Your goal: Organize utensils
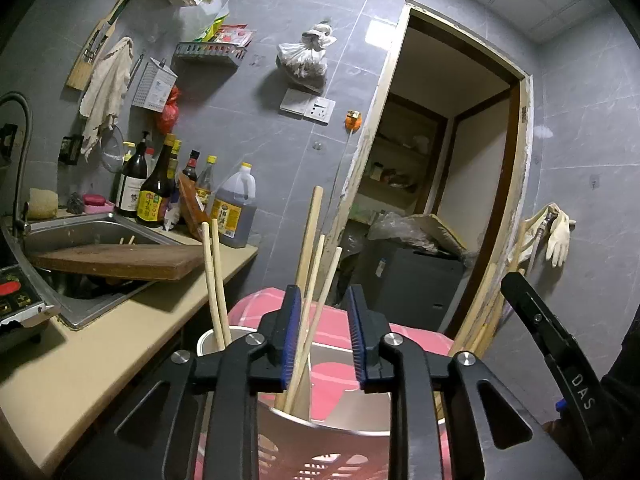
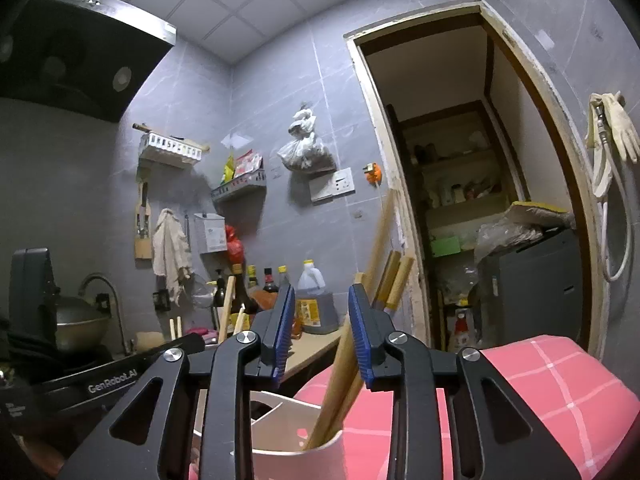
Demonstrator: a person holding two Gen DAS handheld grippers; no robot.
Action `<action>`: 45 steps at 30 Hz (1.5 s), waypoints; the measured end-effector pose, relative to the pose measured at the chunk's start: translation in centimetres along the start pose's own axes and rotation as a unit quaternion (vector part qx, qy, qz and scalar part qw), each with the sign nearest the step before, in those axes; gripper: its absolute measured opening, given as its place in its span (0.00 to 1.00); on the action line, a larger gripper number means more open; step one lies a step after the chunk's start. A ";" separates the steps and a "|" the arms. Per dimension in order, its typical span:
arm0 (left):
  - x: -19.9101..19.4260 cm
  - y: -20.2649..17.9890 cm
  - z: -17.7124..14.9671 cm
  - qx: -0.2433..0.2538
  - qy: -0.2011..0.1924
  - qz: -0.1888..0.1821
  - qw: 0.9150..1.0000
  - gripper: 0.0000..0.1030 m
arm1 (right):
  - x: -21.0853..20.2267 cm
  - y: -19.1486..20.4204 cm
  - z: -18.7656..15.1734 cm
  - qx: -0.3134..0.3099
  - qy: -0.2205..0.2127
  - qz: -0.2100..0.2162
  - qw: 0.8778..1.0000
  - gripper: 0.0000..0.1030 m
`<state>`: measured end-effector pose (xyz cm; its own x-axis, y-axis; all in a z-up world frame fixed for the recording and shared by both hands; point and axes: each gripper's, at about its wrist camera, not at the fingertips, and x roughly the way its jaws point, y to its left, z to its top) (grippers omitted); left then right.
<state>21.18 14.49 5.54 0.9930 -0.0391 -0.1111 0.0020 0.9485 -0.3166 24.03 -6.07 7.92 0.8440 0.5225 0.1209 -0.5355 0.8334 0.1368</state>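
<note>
A white divided utensil holder [image 1: 320,412] stands on a pink checked surface [image 1: 336,328]. Wooden chopsticks [image 1: 316,300] lean in its near compartment, and two more chopsticks [image 1: 214,280] stand in the left one. My left gripper [image 1: 324,336] is open just above the holder, with the chopsticks rising between its jaws, untouched. In the right wrist view the holder [image 2: 304,440] holds thick wooden handles [image 2: 360,320]. My right gripper [image 2: 320,332] is open and empty above it; the handles lean against the right finger [image 2: 362,340].
A beige counter [image 1: 120,344] runs left with a steel sink [image 1: 92,232], a wooden cutting board [image 1: 120,260] across it and several sauce bottles [image 1: 160,192]. A doorway [image 1: 440,160] opens ahead. The other gripper [image 1: 560,352] shows at right.
</note>
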 end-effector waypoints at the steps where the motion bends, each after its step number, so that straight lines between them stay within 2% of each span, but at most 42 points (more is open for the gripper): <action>1: -0.1 0.0 0.0 0.000 0.000 -0.001 1.000 0.22 | -0.2 -0.1 0.0 -0.001 -0.001 -0.002 1.000 0.28; 16: -1.4 -1.3 -0.1 0.014 0.008 -0.003 1.000 0.38 | -2.3 -1.0 0.9 0.003 0.001 -0.027 1.000 0.39; 18: -1.8 -1.5 -0.2 0.016 0.009 -0.003 1.000 0.45 | -2.7 -1.2 1.0 0.006 0.004 -0.030 1.000 0.42; 20: -2.0 -1.6 -0.2 0.018 0.011 -0.003 1.000 0.47 | -3.1 -1.4 1.1 0.008 0.006 -0.032 0.999 0.44; 24: -2.6 -2.1 -0.2 0.028 0.018 0.000 0.999 0.50 | -4.2 -1.7 1.5 0.014 0.020 -0.038 0.999 0.49; 26: -3.1 -2.4 -0.3 0.031 0.020 0.003 0.999 0.58 | -4.9 -1.9 1.7 0.018 0.030 -0.040 0.999 0.51; 33: -4.7 -3.5 -0.7 0.050 0.033 0.006 0.998 0.69 | -7.6 -2.4 2.6 0.021 0.059 -0.050 0.997 0.58; 37: -5.6 -4.3 -1.0 0.063 0.040 0.008 0.997 0.72 | -9.6 -3.1 2.9 0.027 0.080 -0.055 0.995 0.66; 39: -6.2 -4.6 -1.3 0.069 0.046 0.009 0.997 0.76 | -10.5 -3.3 3.0 0.027 0.093 -0.058 0.994 0.70; 45: -7.7 -5.4 -2.3 0.078 0.061 0.007 0.995 0.77 | -13.5 -3.8 3.6 0.026 0.116 -0.068 0.991 0.80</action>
<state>13.23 8.95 5.89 0.9713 -0.0555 -0.2314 0.0171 0.9862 -0.1645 14.50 -16.93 9.36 0.8893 0.4387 -0.1295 -0.4126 0.8915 0.1869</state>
